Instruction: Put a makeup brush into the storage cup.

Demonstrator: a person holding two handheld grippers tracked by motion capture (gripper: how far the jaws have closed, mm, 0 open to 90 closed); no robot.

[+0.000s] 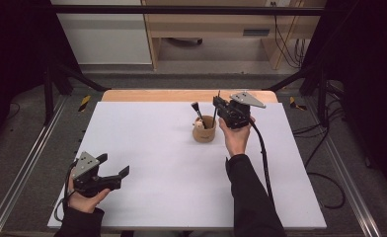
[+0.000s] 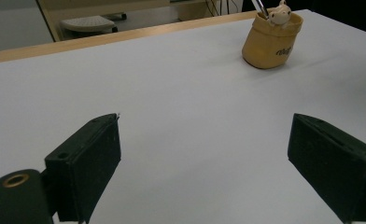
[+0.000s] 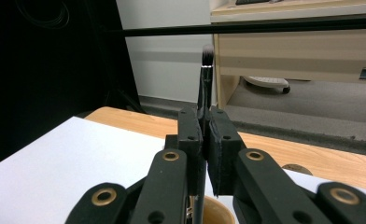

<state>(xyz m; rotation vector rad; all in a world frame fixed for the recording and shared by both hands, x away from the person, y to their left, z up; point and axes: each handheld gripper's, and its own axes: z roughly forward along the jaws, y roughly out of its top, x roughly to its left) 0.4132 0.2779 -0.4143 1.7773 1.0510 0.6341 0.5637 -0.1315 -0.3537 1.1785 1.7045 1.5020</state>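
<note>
- A thin makeup brush (image 3: 206, 74) stands upright between the jaws of the right gripper (image 3: 204, 140), which are pressed together on its dark handle; the bristles point up.
- This brush is directly above the tan cup (image 1: 204, 130), and its lower end reaches toward the cup's opening.
- A second brush (image 1: 198, 113) leans inside the cup, next to a small pale figure (image 2: 279, 12) at the rim.
- The left gripper (image 1: 113, 172) rests well away from the cup, near the front left corner, with its jaws wide apart and nothing between them.
- The cup stands on a white sheet (image 1: 157, 148) that covers a wooden table (image 1: 132, 95).
- Behind the cup, past the table edge, there is grey floor (image 1: 191, 79), a light wooden desk (image 1: 206, 24) and black frame bars (image 1: 181, 10).
</note>
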